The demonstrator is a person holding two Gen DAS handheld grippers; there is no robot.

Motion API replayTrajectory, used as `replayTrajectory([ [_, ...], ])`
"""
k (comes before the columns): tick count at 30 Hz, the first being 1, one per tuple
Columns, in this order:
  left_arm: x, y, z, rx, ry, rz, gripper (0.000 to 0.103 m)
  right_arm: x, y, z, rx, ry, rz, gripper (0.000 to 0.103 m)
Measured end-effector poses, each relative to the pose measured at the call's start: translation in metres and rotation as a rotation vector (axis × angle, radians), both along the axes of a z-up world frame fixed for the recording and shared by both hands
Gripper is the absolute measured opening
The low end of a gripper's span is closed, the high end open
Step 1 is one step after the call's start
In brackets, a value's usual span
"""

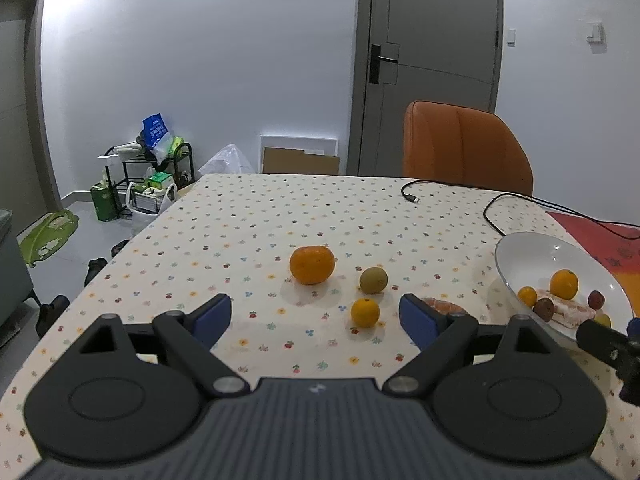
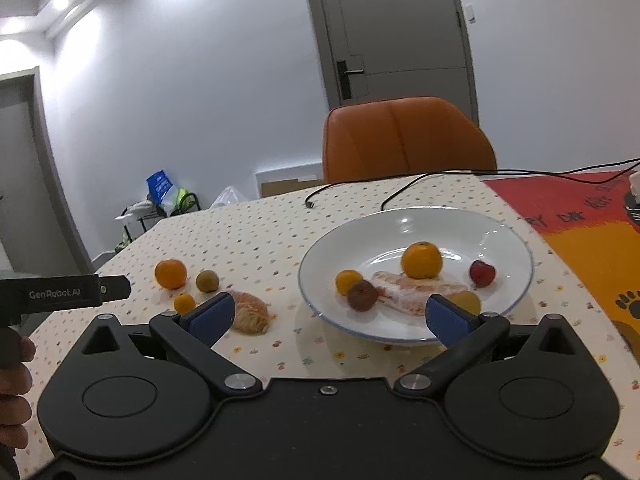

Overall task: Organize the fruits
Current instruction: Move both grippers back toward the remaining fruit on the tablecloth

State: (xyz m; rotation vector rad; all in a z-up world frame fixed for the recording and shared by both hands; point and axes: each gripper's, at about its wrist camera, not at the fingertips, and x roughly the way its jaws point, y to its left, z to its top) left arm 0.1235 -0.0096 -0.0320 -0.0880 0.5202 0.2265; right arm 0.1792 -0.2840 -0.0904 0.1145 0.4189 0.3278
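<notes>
Above the table (image 1: 240, 216), both the left gripper (image 1: 315, 318) and right gripper (image 2: 327, 316) hang released and empty, loose fruits beside the plate (image 2: 400, 224).

The desk (image 1: 248, 216) wears a dotted cloth. On it lie a large orange (image 1: 312, 264), a greenish fruit (image 1: 373, 279), a small orange (image 1: 365, 312), a peeled citrus (image 2: 251, 313), a white plate (image 2: 400, 224), black cables (image 1: 496, 220) and a red-orange mat (image 2: 580, 232).

The left gripper (image 1: 315, 318) half hides the peeled citrus (image 1: 444, 305).
</notes>
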Motion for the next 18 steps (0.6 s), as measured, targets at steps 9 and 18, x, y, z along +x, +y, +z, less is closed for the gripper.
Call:
replayTrajectory([
  [9, 0.005, 0.007, -0.013, -0.024, 0.018, -0.017, 0.086, 0.01, 0.013, -0.007, 0.044, 0.073, 0.081, 0.103],
  [18, 0.019, 0.007, -0.023, -0.046, 0.034, -0.044, 0.067, 0.016, 0.034, -0.009, 0.002, 0.067, 0.149, 0.081],
])
